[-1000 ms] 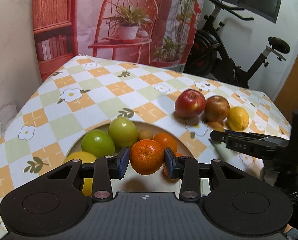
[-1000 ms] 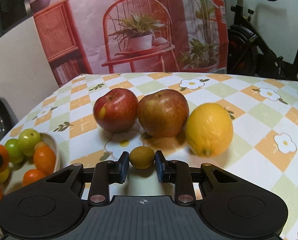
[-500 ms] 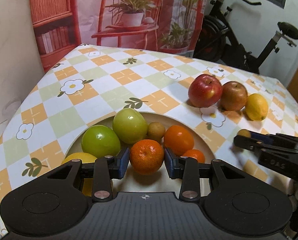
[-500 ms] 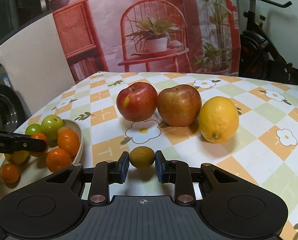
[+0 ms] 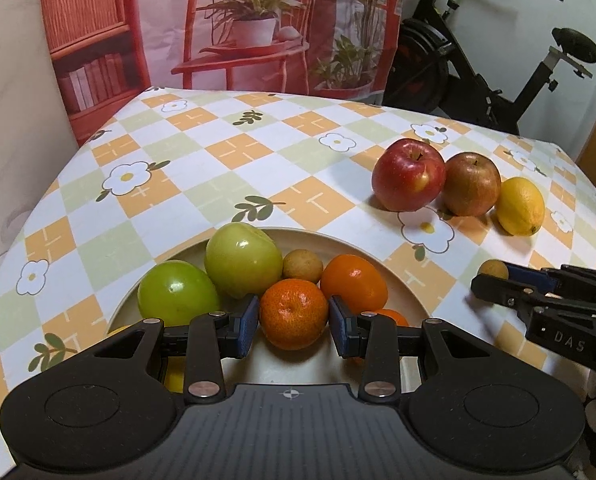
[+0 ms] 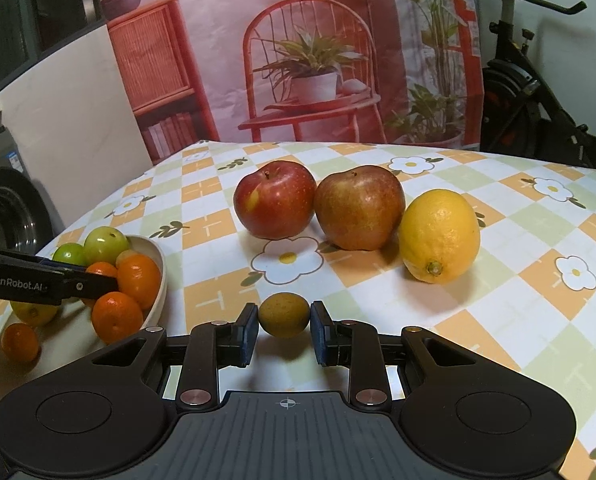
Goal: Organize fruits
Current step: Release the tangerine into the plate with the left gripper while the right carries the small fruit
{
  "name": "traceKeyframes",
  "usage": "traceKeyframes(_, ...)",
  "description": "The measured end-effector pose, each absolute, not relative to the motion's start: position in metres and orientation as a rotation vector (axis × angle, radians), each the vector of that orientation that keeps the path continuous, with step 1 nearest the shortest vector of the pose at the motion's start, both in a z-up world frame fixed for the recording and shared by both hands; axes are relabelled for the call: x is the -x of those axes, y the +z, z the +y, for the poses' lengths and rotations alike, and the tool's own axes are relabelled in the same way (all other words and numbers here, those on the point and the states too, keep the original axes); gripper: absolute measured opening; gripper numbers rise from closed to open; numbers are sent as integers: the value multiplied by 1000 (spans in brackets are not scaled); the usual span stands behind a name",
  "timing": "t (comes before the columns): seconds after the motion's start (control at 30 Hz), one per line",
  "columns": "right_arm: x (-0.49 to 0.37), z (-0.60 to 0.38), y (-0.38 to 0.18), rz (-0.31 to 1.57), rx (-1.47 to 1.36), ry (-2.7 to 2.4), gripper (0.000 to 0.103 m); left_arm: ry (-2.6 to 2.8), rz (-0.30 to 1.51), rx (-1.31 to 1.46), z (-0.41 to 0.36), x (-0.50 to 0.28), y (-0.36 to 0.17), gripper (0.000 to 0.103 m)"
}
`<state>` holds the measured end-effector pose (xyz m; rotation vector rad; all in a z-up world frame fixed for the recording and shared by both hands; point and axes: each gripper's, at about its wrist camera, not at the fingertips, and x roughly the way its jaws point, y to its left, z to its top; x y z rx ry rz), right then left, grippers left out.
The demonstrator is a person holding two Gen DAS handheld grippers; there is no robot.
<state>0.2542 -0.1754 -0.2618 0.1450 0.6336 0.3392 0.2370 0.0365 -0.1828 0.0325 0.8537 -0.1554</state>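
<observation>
My left gripper (image 5: 294, 321) is shut on a mandarin (image 5: 293, 312) and holds it over the cream bowl (image 5: 381, 242). The bowl holds two green apples (image 5: 242, 260), a small brown fruit (image 5: 302, 265) and more oranges (image 5: 353, 282). My right gripper (image 6: 284, 326) is shut on a small brown-green fruit (image 6: 284, 314), lifted above the tablecloth to the right of the bowl (image 6: 160, 272). A red apple (image 6: 274, 199), a brownish apple (image 6: 358, 207) and a lemon (image 6: 438, 235) stand in a row on the table beyond it.
The checked floral tablecloth (image 5: 226, 148) covers the table. A printed backdrop (image 5: 238, 24) hangs behind the far edge. An exercise bike (image 5: 489, 76) stands at the back right. The left gripper's arm (image 6: 38, 278) reaches over the bowl in the right wrist view.
My right gripper has pulled back from the apples and risen with the small fruit. My left gripper has lifted with the mandarin, so more of the bowl shows.
</observation>
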Motion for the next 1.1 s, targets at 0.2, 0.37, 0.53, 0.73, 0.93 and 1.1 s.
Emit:
traceKeyframes(0.2, -255, -175, -262, 634, -140, 345, 25, -159, 860, -18, 39, -237, -183, 41)
traceKeyframes(0.37, -255, -175, -261, 632, -134, 349, 25, -170, 838, 19, 44, -233, -172, 42)
traceKeyframes(0.53, -255, -165, -249, 610, -93, 387, 25, -144, 761, 37, 60, -222, -151, 42)
traceKeyframes(0.73, -262, -138, -229, 581, -37, 474, 25, -59, 694, 82, 92, -210, -131, 42)
traceKeyframes(0.93, -271, -93, -213, 558, 59, 584, 25, 1, 678, 117, 112, -205, -126, 42)
traceKeyframes(1.1, -274, -50, -205, 548, 167, 691, 25, 11, 677, 126, 117, -203, -129, 42)
